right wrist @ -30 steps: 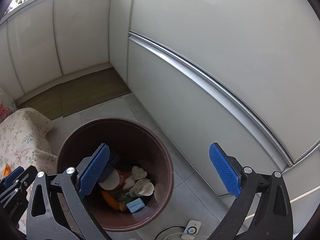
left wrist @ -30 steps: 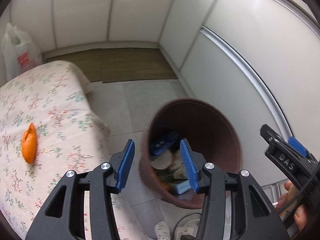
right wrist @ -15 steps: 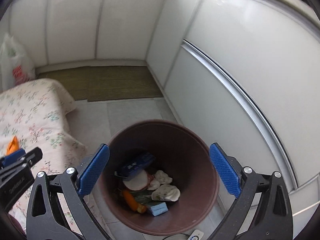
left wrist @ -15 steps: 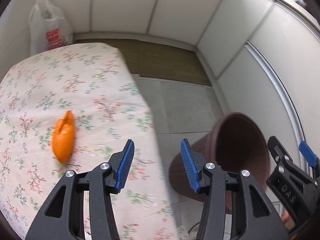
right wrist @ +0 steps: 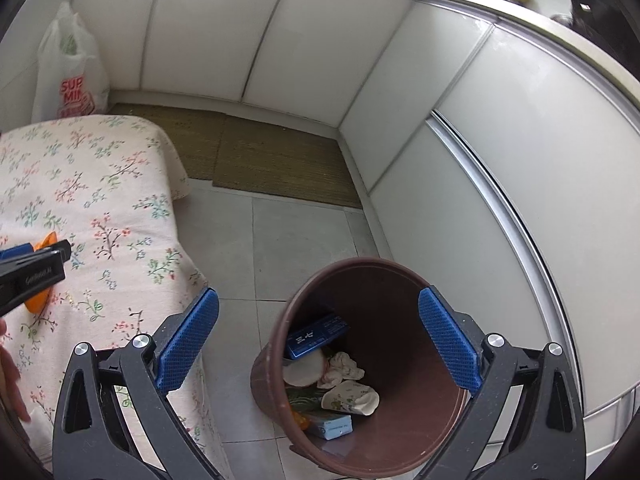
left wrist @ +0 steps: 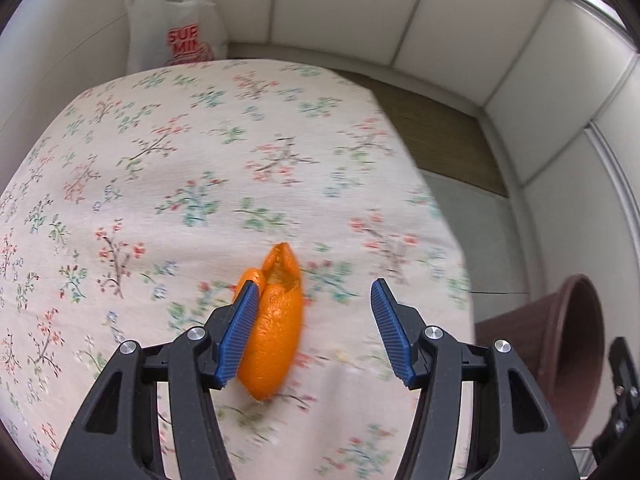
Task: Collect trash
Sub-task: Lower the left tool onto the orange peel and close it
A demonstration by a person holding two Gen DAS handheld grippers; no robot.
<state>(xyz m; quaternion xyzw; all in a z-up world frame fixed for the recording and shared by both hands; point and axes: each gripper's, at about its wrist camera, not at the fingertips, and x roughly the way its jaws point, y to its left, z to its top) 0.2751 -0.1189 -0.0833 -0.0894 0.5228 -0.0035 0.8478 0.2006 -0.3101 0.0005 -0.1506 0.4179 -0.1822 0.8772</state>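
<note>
An orange peel (left wrist: 276, 328) lies on the floral tablecloth (left wrist: 180, 184). My left gripper (left wrist: 314, 334) is open and hovers just over the peel, with the peel next to the left finger. The peel also shows in the right wrist view (right wrist: 42, 272), half hidden behind the left gripper (right wrist: 32, 270). A brown bin (right wrist: 384, 364) stands on the floor to the right of the table and holds a blue box, crumpled paper and other trash. My right gripper (right wrist: 320, 344) is open and empty above the bin. The bin's rim shows in the left wrist view (left wrist: 576, 356).
A white plastic bag with red print (left wrist: 180, 28) stands behind the table by the wall. A woven mat (right wrist: 272, 160) lies on the tiled floor. White cabinet panels (right wrist: 520, 184) run along the right side.
My left gripper has swung from over the bin to the table and now stands over the orange peel, opened wider. My right gripper has shifted so the bin sits lower right.
</note>
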